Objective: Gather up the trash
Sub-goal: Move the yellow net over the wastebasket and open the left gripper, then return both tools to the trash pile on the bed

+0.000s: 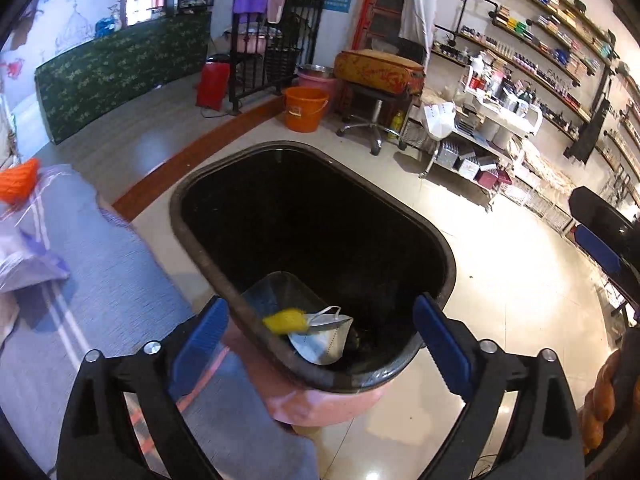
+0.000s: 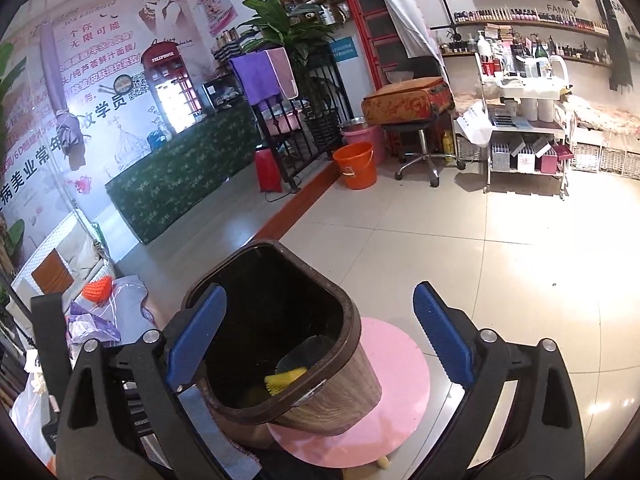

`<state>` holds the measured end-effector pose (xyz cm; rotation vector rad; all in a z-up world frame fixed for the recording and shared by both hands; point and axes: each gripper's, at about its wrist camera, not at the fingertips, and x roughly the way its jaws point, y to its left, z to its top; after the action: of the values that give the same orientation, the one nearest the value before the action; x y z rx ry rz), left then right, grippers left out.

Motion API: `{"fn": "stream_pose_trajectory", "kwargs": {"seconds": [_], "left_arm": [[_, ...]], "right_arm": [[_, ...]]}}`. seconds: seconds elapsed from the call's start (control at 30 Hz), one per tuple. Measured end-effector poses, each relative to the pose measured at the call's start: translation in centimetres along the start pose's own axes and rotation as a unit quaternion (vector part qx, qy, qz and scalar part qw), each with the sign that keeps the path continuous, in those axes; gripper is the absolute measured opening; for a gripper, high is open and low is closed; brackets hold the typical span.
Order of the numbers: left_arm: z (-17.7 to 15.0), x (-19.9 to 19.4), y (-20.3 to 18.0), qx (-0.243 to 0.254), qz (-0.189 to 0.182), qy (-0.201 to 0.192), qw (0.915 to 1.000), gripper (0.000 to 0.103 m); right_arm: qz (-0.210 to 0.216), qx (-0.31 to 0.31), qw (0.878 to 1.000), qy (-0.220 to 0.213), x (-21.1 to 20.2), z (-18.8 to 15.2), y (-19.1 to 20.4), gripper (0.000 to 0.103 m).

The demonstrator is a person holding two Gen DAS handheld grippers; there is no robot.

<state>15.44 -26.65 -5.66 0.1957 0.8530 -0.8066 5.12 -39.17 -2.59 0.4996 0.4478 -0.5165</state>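
A brown wood-grain trash bin [image 1: 208,256] with a dark inside stands on a pink round stool [image 2: 404,364]. My left gripper [image 1: 320,344] is open and empty, right above the bin's near rim. Between its fingers, inside the bin, a yellow foam net [image 1: 286,320] and a white face mask [image 1: 324,340] are in blur. My right gripper [image 2: 320,344] is open and empty, above and just behind the bin [image 2: 340,392]. The yellow net [image 2: 284,378] shows inside the bin in the right wrist view too. An orange foam net [image 2: 98,288] and a crumpled purple-white plastic bag [image 2: 92,326] lie on the grey cloth-covered surface to the left.
The grey cloth surface [image 1: 100,280] lies left of the bin. Tiled floor [image 2: 500,260] spreads to the right. An orange bucket [image 2: 356,164], a swivel stool [image 2: 420,152] carrying a suitcase, a product trolley [image 2: 524,132] and a green-draped counter [image 2: 180,176] stand farther back.
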Motion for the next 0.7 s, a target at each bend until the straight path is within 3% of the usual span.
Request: {"fn": "stream_pose_trajectory", "kwargs": {"seconds": [0.7], "left_arm": [[-1.7,-7.5,1.5,-0.023,0.044,-0.064,0.9967,0.097]], "right_arm": [[0.031,-0.024,0.999,0.02,-0.1,-0.6,3.1,0.094]]}}
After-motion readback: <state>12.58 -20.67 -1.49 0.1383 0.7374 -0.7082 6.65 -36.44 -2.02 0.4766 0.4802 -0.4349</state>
